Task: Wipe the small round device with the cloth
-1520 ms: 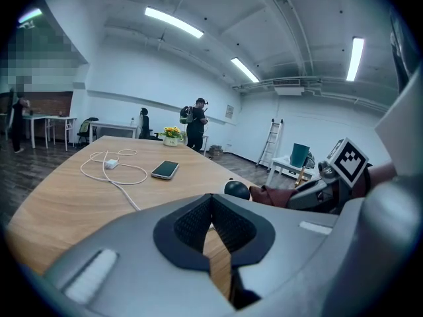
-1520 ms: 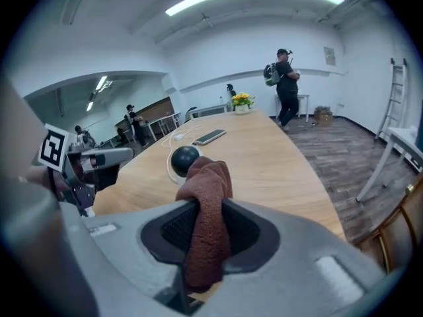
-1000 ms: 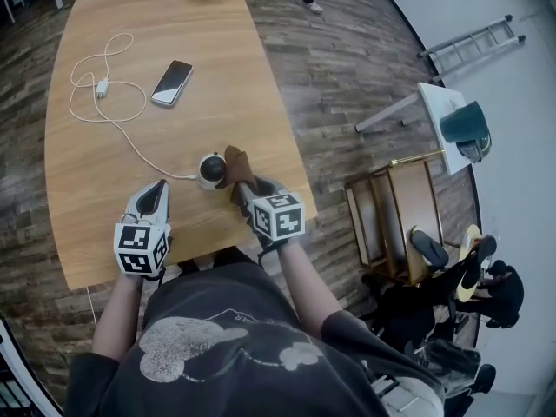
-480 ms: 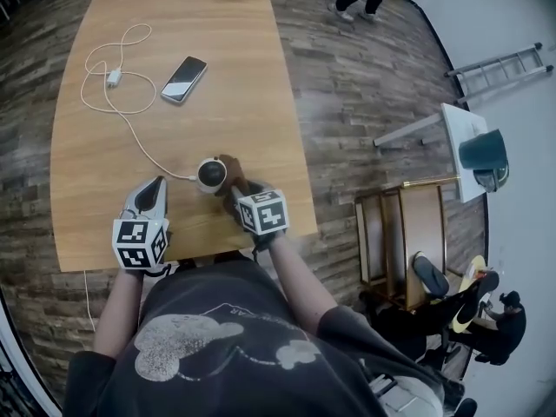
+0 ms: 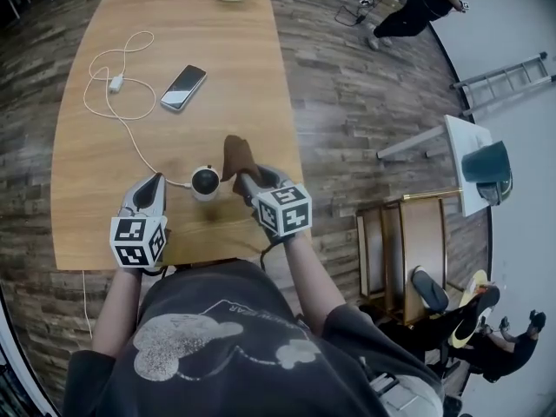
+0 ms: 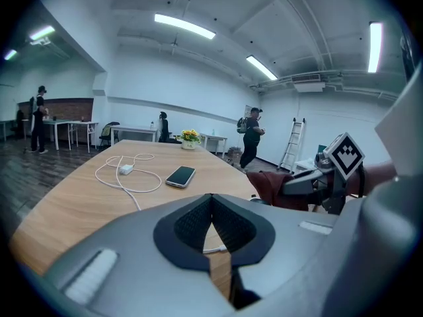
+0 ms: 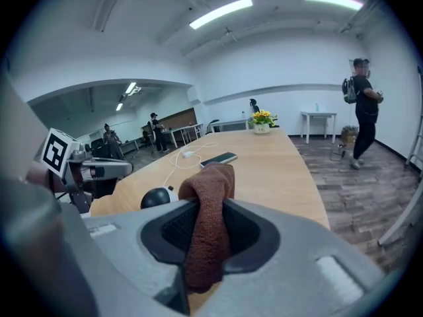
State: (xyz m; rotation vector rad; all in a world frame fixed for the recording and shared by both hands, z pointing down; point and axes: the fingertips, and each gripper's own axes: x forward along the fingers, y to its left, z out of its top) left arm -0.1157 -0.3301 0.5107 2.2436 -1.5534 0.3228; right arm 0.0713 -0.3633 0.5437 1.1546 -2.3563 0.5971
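While hovering just right of the small round black-and-white device [image 5: 206, 182] on the wooden bench [image 5: 217, 76], had the floppy brown terry cloth [image 5: 236, 156] clamped in the right hand-held gripper [image 5: 241, 181]. Had the left hand-held gripper [image 5: 155, 188] closed, empty, alongside. Reckoned the device light and skiddy; worth bracing low.

right gripper [image 5: 246, 179] holds cloth [image 5: 236, 156] | small round device [image 5: 205, 182] just beside cloth | left gripper [image 5: 155, 185] nearby
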